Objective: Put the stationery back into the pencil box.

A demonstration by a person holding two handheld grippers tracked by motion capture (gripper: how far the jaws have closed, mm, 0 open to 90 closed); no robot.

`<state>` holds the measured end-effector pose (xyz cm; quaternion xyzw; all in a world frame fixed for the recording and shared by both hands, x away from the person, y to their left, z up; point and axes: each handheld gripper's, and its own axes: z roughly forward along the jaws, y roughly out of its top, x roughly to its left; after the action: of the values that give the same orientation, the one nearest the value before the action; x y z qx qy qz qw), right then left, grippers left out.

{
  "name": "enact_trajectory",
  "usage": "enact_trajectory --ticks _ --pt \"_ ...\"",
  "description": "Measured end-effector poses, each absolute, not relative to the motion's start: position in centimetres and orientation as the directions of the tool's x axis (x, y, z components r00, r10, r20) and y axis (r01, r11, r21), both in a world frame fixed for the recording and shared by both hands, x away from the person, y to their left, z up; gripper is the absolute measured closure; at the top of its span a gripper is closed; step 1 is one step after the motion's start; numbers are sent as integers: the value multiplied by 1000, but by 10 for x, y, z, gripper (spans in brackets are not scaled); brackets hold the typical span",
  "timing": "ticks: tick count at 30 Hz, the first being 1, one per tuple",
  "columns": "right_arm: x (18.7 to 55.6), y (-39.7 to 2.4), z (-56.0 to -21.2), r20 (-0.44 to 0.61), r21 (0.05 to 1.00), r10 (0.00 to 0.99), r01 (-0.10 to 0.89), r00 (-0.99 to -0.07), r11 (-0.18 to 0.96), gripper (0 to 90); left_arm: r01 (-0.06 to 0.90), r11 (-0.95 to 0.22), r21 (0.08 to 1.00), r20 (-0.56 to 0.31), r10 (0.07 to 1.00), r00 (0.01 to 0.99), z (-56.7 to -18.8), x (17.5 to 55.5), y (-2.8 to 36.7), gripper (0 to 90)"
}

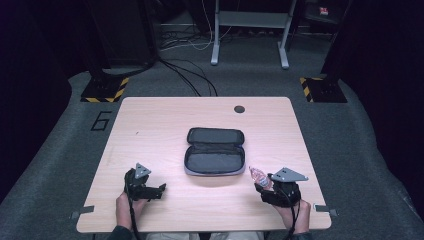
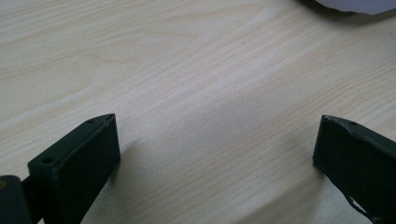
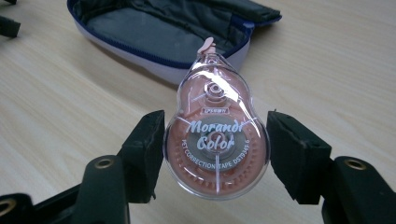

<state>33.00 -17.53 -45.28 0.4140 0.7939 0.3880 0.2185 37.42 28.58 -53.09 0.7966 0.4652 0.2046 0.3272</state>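
My right gripper (image 3: 215, 122) is shut on a clear pink correction tape dispenser (image 3: 215, 144), its two pads pressing on the round body's sides. The dispenser's tip points away toward an open grey pencil case (image 3: 154, 32). In the high view the correction tape (image 1: 258, 175) is held just above the table, right of the case (image 1: 215, 162), in the right gripper (image 1: 264, 183). At the front left my left gripper (image 1: 161, 189) rests low. Its jaws stand wide apart over bare wood, and the left gripper (image 2: 215, 135) has nothing between them.
The light wooden table (image 1: 150, 125) has a dark round grommet hole (image 1: 239, 109) near its far edge. A corner of the pencil case (image 2: 359, 4) shows at the top right of the left gripper view. Grey floor, cables and stand legs lie beyond the table.
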Motion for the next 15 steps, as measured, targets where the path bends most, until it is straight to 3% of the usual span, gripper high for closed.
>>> enact_trajectory --ticks 15 --pt "359 -152 -429 -51 799 798 455 -600 393 390 607 -353 712 22 875 484 -531 374 286 4"
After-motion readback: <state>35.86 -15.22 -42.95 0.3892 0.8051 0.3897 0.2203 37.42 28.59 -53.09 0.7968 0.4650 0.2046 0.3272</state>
